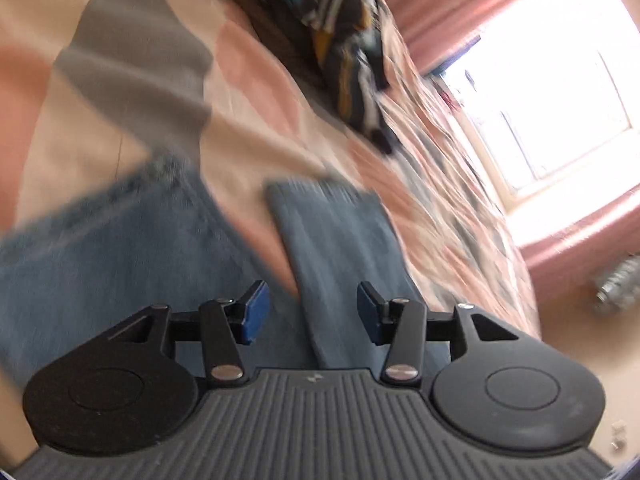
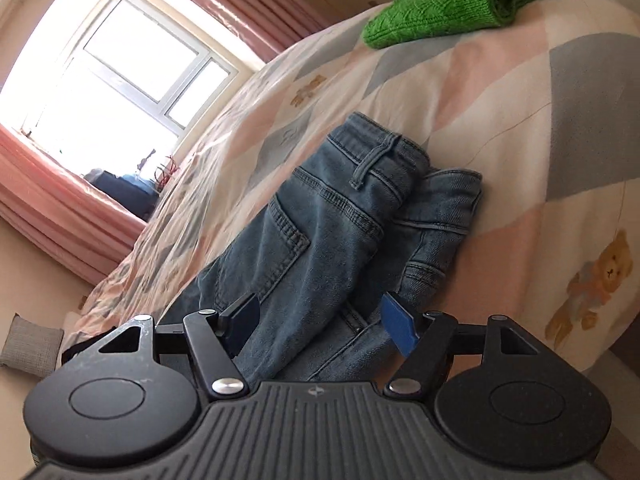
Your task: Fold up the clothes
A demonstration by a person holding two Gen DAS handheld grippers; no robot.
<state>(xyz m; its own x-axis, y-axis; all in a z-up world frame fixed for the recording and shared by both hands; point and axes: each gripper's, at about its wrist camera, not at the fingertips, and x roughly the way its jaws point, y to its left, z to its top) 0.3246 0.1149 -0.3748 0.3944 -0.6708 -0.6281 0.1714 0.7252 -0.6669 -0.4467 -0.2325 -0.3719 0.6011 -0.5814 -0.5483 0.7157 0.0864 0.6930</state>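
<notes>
A pair of blue jeans lies on the patchwork bedspread. The left wrist view, blurred, shows its two legs (image 1: 336,248) spread apart, hems pointing away. My left gripper (image 1: 310,312) is open just above the nearer leg, holding nothing. The right wrist view shows the waistband end (image 2: 320,232) with a belt loop and back pocket, bunched and partly folded over. My right gripper (image 2: 320,322) is open over the denim near the pocket, empty.
A folded green knitted sweater (image 2: 452,4) lies at the far side of the bedspread (image 2: 500,92). A dark striped patterned garment (image 1: 344,40) lies beyond the jeans legs. A bright window (image 2: 132,64) with pink curtains stands behind the bed.
</notes>
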